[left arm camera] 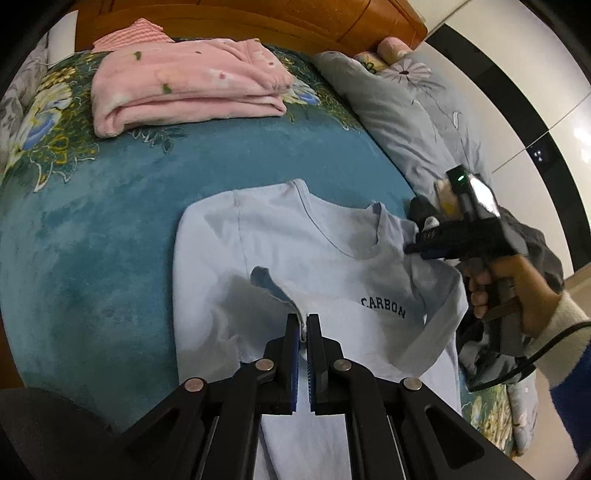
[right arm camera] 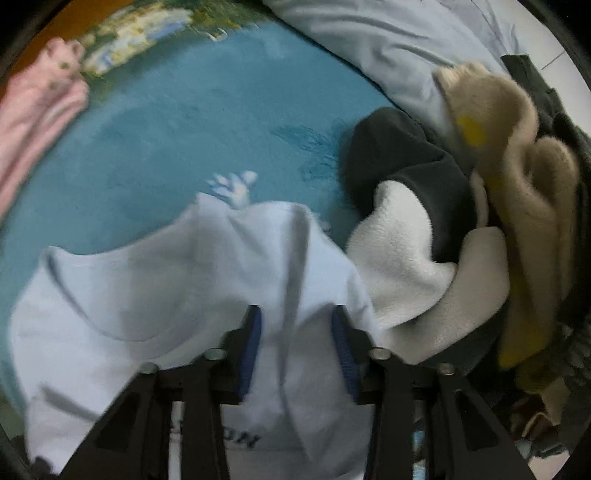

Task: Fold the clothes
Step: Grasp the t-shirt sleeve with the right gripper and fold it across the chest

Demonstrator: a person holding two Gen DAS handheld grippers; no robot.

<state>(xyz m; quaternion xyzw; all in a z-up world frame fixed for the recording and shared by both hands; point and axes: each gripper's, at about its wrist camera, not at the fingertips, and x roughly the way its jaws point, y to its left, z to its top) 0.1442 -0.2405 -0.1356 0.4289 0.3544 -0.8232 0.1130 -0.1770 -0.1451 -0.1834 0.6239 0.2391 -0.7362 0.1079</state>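
The teal bedspread filled most of the left wrist frame, pale blue shirt spread lower centre. Folded pink blanket sat upper left. Left gripper was pinched tight on a shirt fold; right gripper stood apart over the shirt, gripping nothing.

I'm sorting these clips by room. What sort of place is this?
Most likely a bedroom: clothes are laid out on a bed with a teal floral blanket, a wooden headboard behind it and a grey quilt alongside.
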